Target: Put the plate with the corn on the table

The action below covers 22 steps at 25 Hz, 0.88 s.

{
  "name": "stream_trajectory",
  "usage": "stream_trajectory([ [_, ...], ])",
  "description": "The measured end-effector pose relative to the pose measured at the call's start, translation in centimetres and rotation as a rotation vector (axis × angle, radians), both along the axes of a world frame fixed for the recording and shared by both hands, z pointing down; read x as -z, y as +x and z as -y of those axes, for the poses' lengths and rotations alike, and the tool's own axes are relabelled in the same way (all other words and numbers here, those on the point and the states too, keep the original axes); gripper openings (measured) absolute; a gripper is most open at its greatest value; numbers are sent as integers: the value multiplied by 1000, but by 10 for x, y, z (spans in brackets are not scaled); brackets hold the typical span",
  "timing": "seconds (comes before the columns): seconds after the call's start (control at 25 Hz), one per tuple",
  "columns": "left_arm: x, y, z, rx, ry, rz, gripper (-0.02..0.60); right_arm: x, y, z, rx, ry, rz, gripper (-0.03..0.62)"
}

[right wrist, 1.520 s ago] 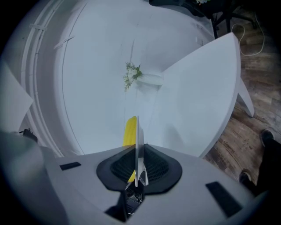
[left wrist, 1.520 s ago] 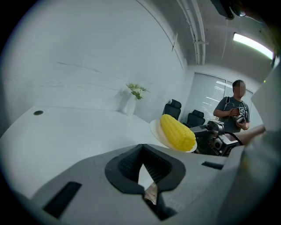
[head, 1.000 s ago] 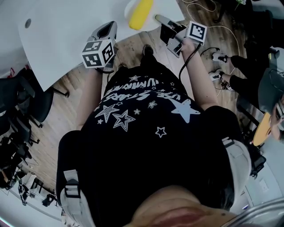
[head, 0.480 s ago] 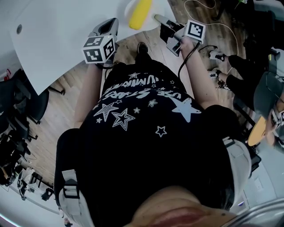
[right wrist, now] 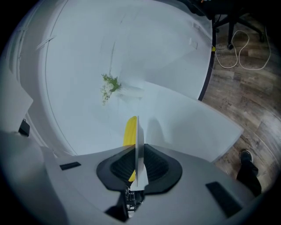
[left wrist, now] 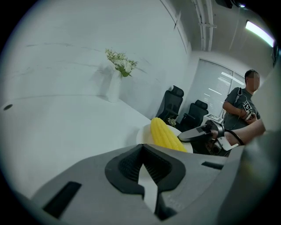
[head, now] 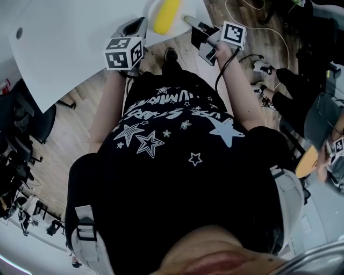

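A white plate (head: 152, 12) with a yellow corn cob (head: 166, 15) on it hangs at the near corner of the white table (head: 75, 37). My right gripper (head: 188, 20) is shut on the plate's right rim. In the right gripper view the plate (right wrist: 137, 136) stands edge-on between the pads, and the corn (right wrist: 129, 129) lies behind it. My left gripper (head: 138, 22) is just left of the plate and holds nothing. In the left gripper view its tips (left wrist: 141, 163) meet, and the corn (left wrist: 166, 136) lies ahead. Whether the plate rests on the table is unclear.
A white vase with flowers (left wrist: 116, 79) stands far back on the table. Black office chairs (left wrist: 173, 103) and a standing person (left wrist: 241, 105) are beyond the table's corner. More chairs (head: 27, 123) stand on the wooden floor at the left, and cables (right wrist: 239, 48) lie on it.
Both grippers and the plate have moved a little forward over the table's corner. The left gripper has come closer to the plate. The right grip is unchanged.
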<state>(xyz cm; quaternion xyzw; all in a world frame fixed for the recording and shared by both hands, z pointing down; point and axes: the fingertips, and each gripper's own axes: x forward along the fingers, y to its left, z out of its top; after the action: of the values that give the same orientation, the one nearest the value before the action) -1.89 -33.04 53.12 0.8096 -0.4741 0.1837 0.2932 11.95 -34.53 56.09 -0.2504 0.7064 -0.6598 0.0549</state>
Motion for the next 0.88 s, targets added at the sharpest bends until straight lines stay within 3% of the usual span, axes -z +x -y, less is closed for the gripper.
stream_trajectory([
  [0.32, -14, 5, 6, -19, -20, 34, 5, -8, 2, 0, 1, -17, -27, 37],
  [0.88, -14, 8, 3, -14, -23, 28, 5, -17, 8, -3, -32, -86, -69, 35],
])
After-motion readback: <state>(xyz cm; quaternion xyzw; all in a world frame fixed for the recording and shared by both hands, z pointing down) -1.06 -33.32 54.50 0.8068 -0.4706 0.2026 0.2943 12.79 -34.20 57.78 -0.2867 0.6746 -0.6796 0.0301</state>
